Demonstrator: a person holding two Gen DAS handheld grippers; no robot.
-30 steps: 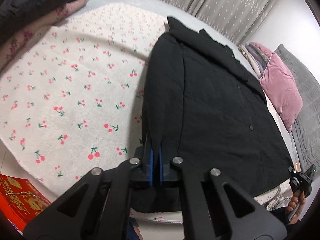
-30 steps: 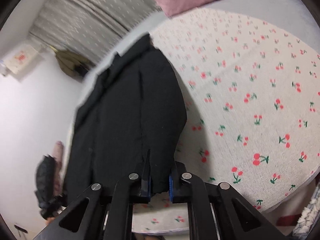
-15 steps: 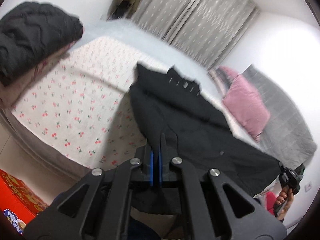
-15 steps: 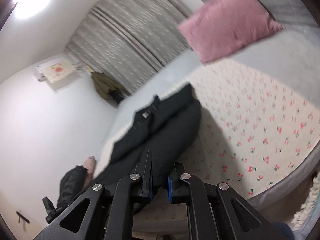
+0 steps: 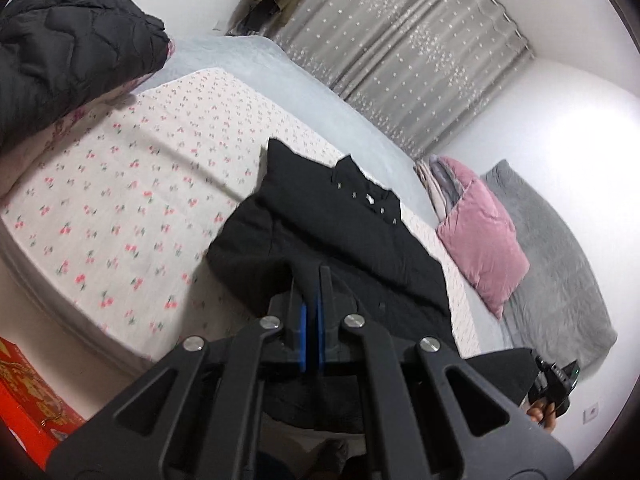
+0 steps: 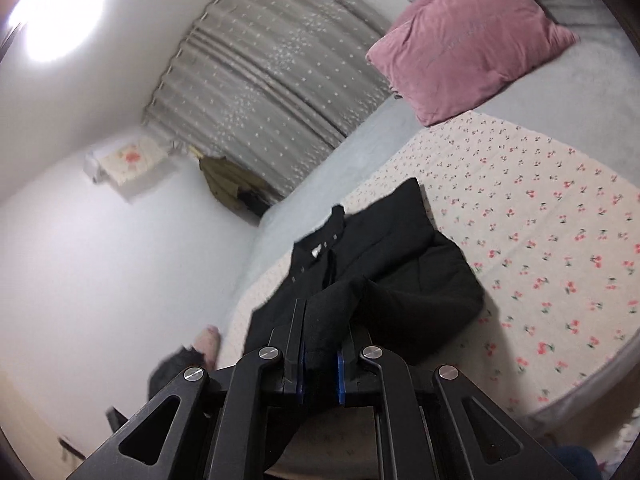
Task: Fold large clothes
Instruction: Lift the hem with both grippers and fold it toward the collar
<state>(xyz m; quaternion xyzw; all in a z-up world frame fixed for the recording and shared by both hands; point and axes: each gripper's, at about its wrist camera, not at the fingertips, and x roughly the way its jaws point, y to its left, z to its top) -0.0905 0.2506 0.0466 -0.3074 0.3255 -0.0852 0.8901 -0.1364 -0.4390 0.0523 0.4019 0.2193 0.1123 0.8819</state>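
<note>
A big bed (image 5: 248,68) fills the room, with grey curtains (image 5: 404,56) behind it and a white sheet with little red cherries (image 5: 120,200) spread on top. A black coat (image 5: 320,224) lies partly on the sheet, its near edge lifted off the bed, and a pink pillow (image 5: 484,236) sits near it. The left gripper (image 5: 312,300) is closed tight on the coat's edge, and the right gripper (image 6: 320,340) pinches another bit of that edge.

In the left wrist view, bare cherry sheet (image 5: 120,216) lies open at nine o'clock; a dark quilted bundle (image 5: 68,48) blocks eleven, a pink pillow (image 5: 480,236) three.
</note>
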